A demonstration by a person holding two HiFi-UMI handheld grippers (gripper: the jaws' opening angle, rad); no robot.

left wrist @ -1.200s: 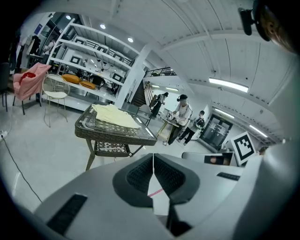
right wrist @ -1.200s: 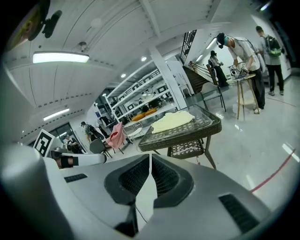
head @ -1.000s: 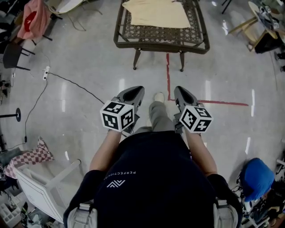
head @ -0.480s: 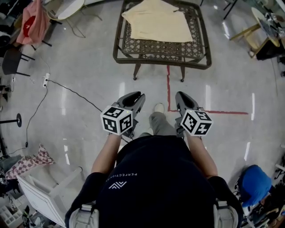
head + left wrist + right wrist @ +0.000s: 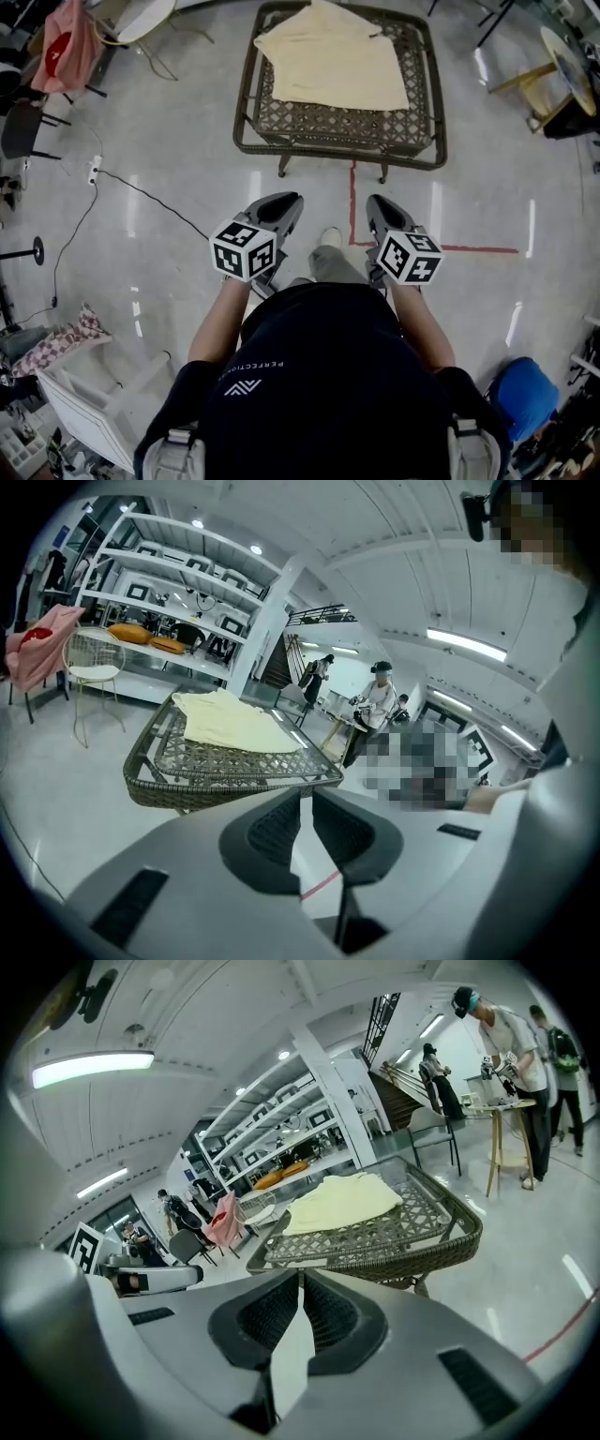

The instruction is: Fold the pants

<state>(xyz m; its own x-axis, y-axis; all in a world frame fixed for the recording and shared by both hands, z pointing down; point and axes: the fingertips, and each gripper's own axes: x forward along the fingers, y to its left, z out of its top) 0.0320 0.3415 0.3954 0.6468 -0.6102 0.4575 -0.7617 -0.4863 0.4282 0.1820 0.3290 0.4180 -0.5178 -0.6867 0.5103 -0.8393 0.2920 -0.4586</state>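
Cream pants (image 5: 333, 61) lie spread flat on a dark wicker table (image 5: 337, 150) at the top of the head view. Both grippers hang over the bare floor, well short of the table and pointing toward it. My left gripper (image 5: 281, 204) has just been closing its jaws; a narrow gap still shows between them, with nothing in it. My right gripper (image 5: 384, 206) is shut and empty. The left gripper view looks past the left gripper (image 5: 307, 794) to the pants (image 5: 234, 726) on the table (image 5: 234, 785). The right gripper view shows the right gripper (image 5: 301, 1279) below the pants (image 5: 342, 1202).
A red tape line (image 5: 354, 202) runs on the floor from the table toward me. A black cable (image 5: 141, 178) crosses the floor at left. A white crate (image 5: 94, 394) stands at lower left and a blue bag (image 5: 525, 394) at lower right. People (image 5: 506, 1044) stand beyond the table.
The table with the pants has come further into the head view and lies lower in the frame. The person has stepped toward it, carrying both grippers forward.
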